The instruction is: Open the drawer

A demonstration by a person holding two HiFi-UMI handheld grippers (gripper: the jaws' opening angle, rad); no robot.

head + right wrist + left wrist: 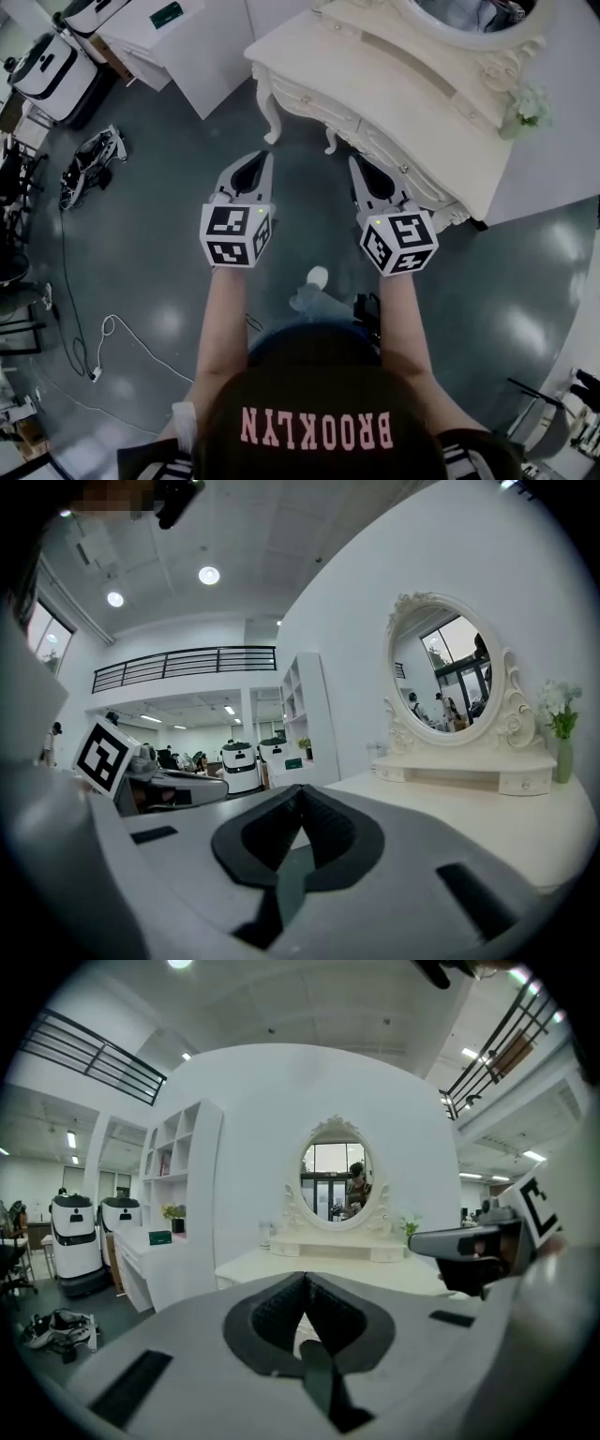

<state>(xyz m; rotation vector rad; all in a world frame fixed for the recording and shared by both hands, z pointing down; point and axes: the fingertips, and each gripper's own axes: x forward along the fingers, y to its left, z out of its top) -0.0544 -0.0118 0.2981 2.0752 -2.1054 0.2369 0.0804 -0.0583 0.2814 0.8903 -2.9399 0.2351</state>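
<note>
Two grippers, head view: the left gripper [268, 157] and the right gripper [355, 161] were held side by side, both pointing at the cream dressing table [394, 66], short of it and touching nothing.
Drawer, head view: a drawer front [323, 111] sat in the carved apron under the top, near the left gripper's tips. It looked closed and flush. Any knob was too small to make out.
Floor, head view: loose cables [80, 347] lay well apart from the table, on the person's left.
Claw, left gripper view: the left gripper [305, 1277] had its jaws pressed together tip to tip, with nothing between them.
Surroundings, left gripper view: the oval mirror [336, 1180] was straight ahead above the table top [253, 1265], with the right gripper [469, 1246] alongside. The drawer was hidden below the gripper's own body.
Claw, right gripper view: the right gripper [300, 789] also had its jaws together and was empty.
Surroundings, right gripper view: the mirror [448, 667] and a vase of flowers [561, 719] were to the right, and the left gripper [164, 782] was to the left.
Step in hand, judged: approach only, with the opening not yet begun.
Handling note, judged: lower one gripper to apron height, spread its jaws before reaching the pull, and seat it squarely. Then draw straight out along the drawer's run, keeping the other gripper clear of the carving.
</note>
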